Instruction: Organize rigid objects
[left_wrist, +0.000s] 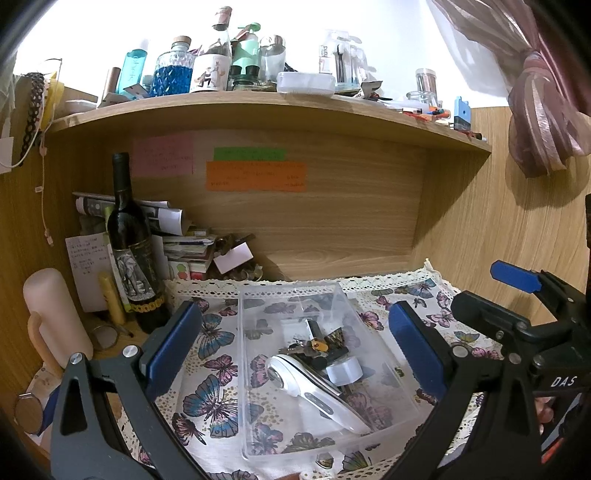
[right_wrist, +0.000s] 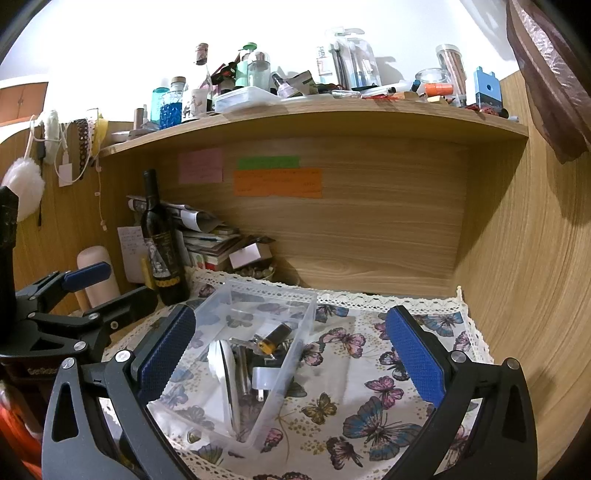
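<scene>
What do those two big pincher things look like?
Each tool, left and right, has two black, angular plastic arms with triangular cut-outs and silver screws. The fingers carry blue, bumpy rubber pads. White lettering "DAS" marks the right tool's body; no cables show.

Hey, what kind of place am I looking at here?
Most likely a desk nook in someone's home: a wooden shelf crowded with bottles, sticky notes on the back panel, and a butterfly-print cloth under a clear plastic bin of small odds and ends.
</scene>
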